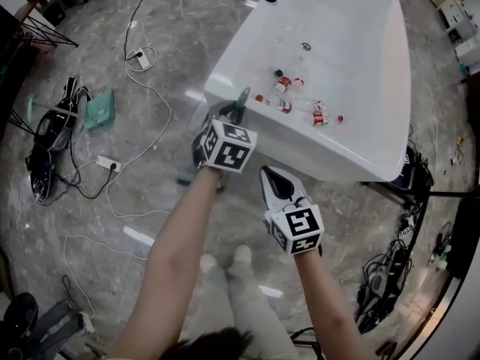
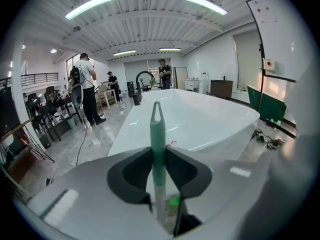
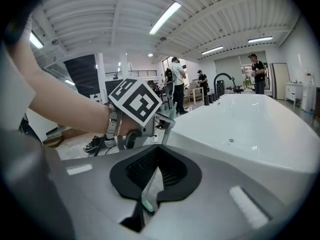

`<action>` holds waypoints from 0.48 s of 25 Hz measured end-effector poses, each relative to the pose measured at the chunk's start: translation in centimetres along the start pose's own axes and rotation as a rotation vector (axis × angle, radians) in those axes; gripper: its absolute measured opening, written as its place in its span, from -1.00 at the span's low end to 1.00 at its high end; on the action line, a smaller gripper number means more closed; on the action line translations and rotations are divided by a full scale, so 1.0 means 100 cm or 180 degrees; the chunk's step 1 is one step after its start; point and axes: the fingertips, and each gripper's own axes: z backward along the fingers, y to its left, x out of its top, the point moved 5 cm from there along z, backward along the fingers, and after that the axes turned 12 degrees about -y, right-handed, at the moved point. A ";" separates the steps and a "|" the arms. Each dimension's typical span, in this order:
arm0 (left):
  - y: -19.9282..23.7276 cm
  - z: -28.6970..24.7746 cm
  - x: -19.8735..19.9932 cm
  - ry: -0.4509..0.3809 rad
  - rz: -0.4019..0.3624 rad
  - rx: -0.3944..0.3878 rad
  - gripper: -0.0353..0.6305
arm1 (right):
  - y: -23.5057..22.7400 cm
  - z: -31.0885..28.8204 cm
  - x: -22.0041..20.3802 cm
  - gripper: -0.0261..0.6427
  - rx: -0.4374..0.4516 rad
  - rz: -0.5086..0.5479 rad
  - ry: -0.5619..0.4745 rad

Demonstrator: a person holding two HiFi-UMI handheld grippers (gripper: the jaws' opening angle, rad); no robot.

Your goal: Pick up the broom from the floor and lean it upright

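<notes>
The broom's mint-green handle tip [image 2: 156,129] stands nearly upright, and my left gripper [image 2: 158,156] is shut on it just below the hanging loop. In the head view that tip [image 1: 241,100] pokes out past the left gripper [image 1: 235,117], close to the corner of the white bathtub [image 1: 225,77]. Lower down, my right gripper [image 3: 155,173] is shut on the broom's silver pole [image 3: 151,184], which runs up to the left gripper [image 3: 161,120]. The right gripper [image 1: 273,177] sits just right of and nearer me than the left. The broom's head is hidden beneath my arms.
The bathtub [image 2: 200,119] holds several small bottles [image 1: 300,103]. Cables and a power strip [image 1: 107,163] lie on the marble floor at left, beside a green dustpan-like thing [image 1: 99,109]. More cables [image 1: 386,272] lie at right. People [image 2: 85,89] stand far off.
</notes>
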 end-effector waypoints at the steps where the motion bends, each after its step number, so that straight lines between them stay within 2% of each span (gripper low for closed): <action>1: -0.001 -0.005 0.001 0.0011 -0.0014 -0.0004 -0.65 | -0.004 0.005 -0.001 -0.92 -0.0036 -0.0026 -0.0001; 12: -0.003 -0.025 0.005 0.0057 -0.0166 0.0083 -0.63 | -0.017 0.047 -0.019 -0.92 -0.0189 -0.0040 -0.0035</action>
